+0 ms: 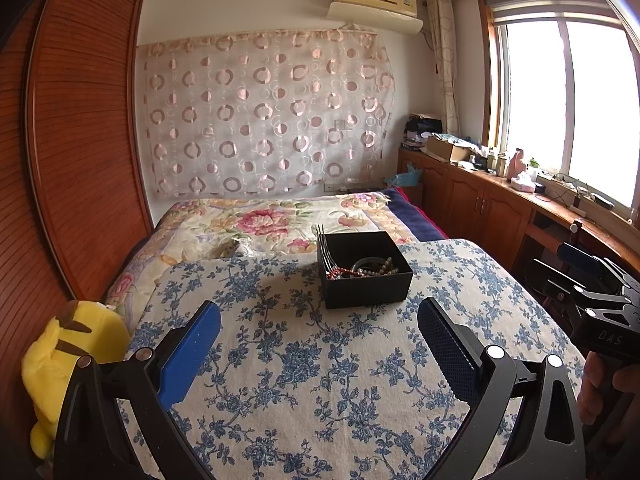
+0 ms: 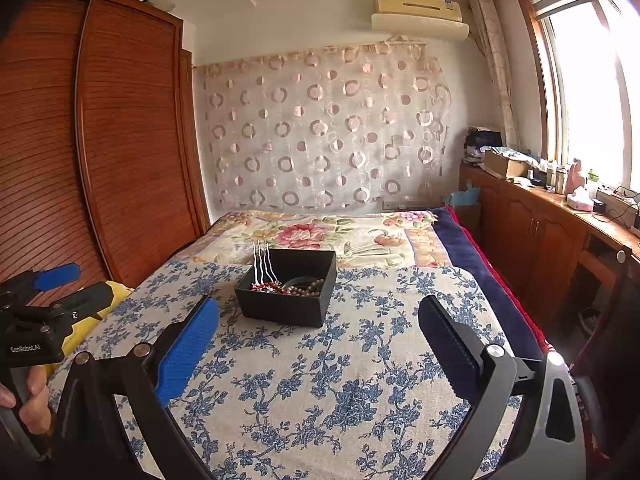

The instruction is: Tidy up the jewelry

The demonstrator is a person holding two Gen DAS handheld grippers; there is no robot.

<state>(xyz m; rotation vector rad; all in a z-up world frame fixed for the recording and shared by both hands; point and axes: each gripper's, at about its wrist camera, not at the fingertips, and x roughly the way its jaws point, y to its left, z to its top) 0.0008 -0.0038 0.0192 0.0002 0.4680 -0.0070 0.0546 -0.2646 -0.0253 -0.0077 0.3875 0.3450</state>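
Note:
A black open box (image 1: pixel 366 292) (image 2: pixel 286 306) stands on the blue-flowered cloth (image 1: pixel 300 380) (image 2: pixel 340 380). Inside lie a pearl bead string (image 1: pixel 380 269) (image 2: pixel 308 289), red beads (image 1: pixel 340 273) (image 2: pixel 266 287), a dark bangle and thin wavy hairpins (image 2: pixel 262 258) leaning on the box's left wall. My left gripper (image 1: pixel 320 312) is open, nothing between its fingers, short of the box. My right gripper (image 2: pixel 318 310) is open too, with the box just beyond its fingertips. Each gripper shows at the edge of the other's view, held by a hand (image 2: pixel 34 396).
The cloth covers a board on a bed with a floral quilt (image 1: pixel 276 220). A yellow plush toy (image 1: pixel 68 352) lies at the left beside a wooden wardrobe (image 1: pixel 72 140). A cluttered wooden cabinet (image 1: pixel 500 200) runs under the window on the right.

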